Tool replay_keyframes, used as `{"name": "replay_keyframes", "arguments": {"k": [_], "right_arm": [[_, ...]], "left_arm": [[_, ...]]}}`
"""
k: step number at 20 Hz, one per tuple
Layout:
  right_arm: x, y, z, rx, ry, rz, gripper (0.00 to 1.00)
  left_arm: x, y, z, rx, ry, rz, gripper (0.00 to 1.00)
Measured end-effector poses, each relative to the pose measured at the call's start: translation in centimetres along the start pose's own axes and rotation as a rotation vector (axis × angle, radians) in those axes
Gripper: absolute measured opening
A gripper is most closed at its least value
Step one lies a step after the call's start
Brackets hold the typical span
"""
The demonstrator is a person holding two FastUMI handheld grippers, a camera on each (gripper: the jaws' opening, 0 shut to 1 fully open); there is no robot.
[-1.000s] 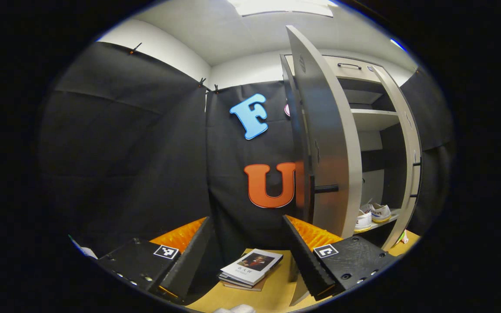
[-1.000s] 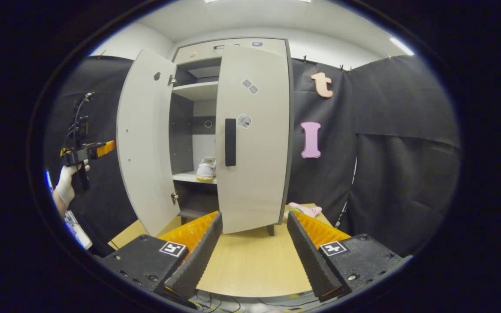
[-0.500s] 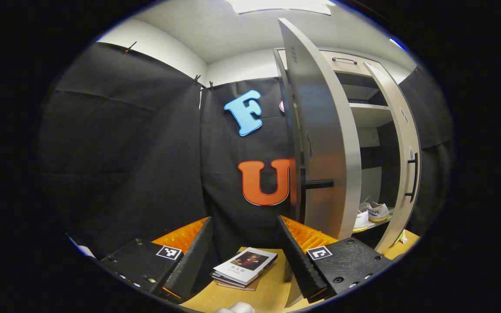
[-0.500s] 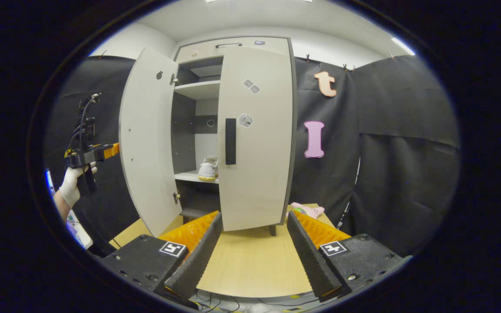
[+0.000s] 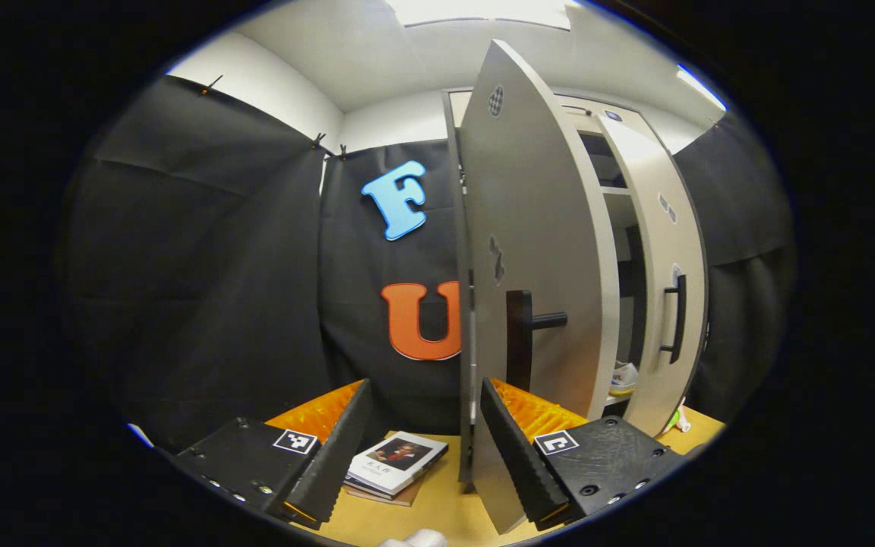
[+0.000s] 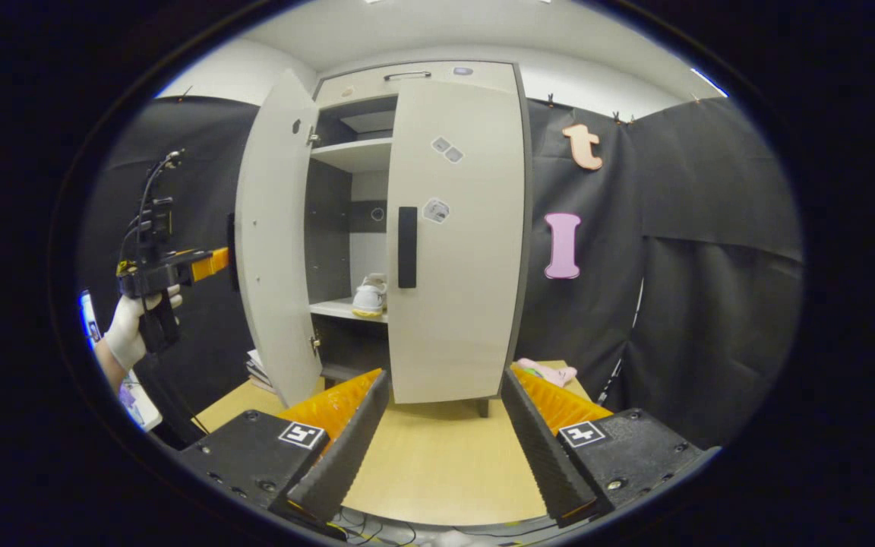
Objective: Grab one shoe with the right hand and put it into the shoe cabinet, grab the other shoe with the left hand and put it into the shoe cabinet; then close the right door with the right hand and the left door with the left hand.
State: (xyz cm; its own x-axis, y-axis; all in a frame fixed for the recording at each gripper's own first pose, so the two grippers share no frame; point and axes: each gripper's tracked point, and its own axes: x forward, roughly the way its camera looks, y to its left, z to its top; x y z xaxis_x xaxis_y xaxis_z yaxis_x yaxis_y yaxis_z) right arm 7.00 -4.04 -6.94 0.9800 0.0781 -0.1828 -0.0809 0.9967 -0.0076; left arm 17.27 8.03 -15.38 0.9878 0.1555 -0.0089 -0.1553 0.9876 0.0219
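Leftmost in the right gripper view, a gloved hand (image 6: 127, 332) held the left gripper (image 6: 210, 263) up beside the outer face of the shoe cabinet's (image 6: 415, 76) left door (image 6: 276, 235), which stood part-way open; whether the fingers touched the panel could not be told from there. In the left gripper view that gripper's (image 5: 426, 441) own fingers stood wide apart with nothing between them, the near edge of the left door (image 5: 536, 251) and its dark handle (image 5: 519, 338) rising just beyond the right finger. Below the gap between the fingers, a small stack of books (image 5: 394, 467) lay on the wooden table (image 5: 445, 509) against the black cloth wall. Farther right in the same view, one white shoe (image 5: 623, 376) showed through the narrow opening, resting on a low shelf inside the cabinet, and the right door (image 5: 661, 251) with its handle (image 5: 677, 315) stood beyond it, almost closed. In the right gripper view the shoe (image 6: 369, 296) sat on the shelf (image 6: 339, 308) between the two doors, and the right door (image 6: 456, 235) covered its half of the cabinet, its vertical handle (image 6: 407, 247) near the inner edge. The right gripper (image 6: 445, 448) hung back over the table (image 6: 437, 463), well apart from the cabinet, its jaws wide and empty. A pink item (image 6: 551, 372) lay on the table at the cabinet's right foot.
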Motion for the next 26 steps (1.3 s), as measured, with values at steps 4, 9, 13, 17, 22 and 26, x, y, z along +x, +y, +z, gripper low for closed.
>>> {"name": "replay_keyframes", "arguments": {"k": [4, 9, 13, 17, 22, 26], "right_arm": [[0.3, -1.3, 0.1, -0.005, -0.001, -0.001, 0.97], [-0.2, -2.6, 0.2, 0.014, -0.006, -0.012, 0.94], [0.1, -3.2, 0.6, 0.031, -0.015, -0.011, 0.98], [0.4, -2.8, 1.2, 0.038, -0.028, -0.007, 0.94], [0.3, -1.1, 2.0, 0.039, -0.048, 0.015, 0.94], [-1.0, -0.3, 2.9, 0.06, -0.079, -0.002, 0.97]], "left_arm": [[0.8, -5.3, 0.0, -0.024, 0.003, -0.092, 0.88], [2.2, -9.4, 0.4, -0.044, 0.018, -0.134, 0.96], [1.1, -9.7, 0.3, -0.022, 0.02, -0.133, 0.96], [-1.0, -9.4, -0.3, -0.026, 0.052, -0.135, 0.96], [-5.2, -9.7, -0.9, -0.075, 0.102, -0.144, 0.96], [-8.9, -9.7, -0.6, -0.12, 0.106, -0.155, 0.96]]}}
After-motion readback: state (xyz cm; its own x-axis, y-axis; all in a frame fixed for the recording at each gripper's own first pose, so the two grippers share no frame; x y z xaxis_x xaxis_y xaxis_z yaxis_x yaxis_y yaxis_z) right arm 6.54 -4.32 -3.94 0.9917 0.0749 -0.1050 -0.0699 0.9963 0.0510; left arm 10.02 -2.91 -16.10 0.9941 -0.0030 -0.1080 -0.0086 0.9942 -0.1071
